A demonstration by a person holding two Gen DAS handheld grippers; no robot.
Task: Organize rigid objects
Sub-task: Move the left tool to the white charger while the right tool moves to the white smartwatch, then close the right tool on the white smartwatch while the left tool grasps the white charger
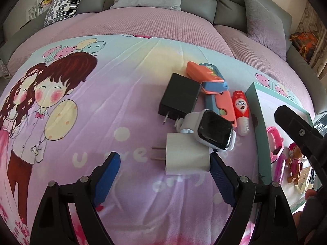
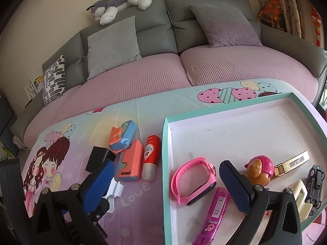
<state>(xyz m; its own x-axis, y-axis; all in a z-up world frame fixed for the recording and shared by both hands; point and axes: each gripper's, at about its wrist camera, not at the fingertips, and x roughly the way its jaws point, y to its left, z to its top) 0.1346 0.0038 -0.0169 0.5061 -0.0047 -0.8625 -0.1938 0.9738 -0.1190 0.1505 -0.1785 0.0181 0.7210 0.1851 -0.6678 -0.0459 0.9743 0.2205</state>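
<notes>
On the cartoon-print cloth lie a white charger, a white smartwatch, a black charger, two orange-blue cases, and a red glue tube. My left gripper is open, its right pad beside the white charger. The teal-rimmed tray holds a pink watch, a pink lighter, a pink-helmet toy figure, a gold clip, a black toy car and a cream clip. My right gripper is open above the tray's left edge.
A grey sofa with a pink cover and cushions stands behind the cloth. A plush dog lies on the sofa back. The tray's far half is bare. The tray also shows at the right in the left wrist view.
</notes>
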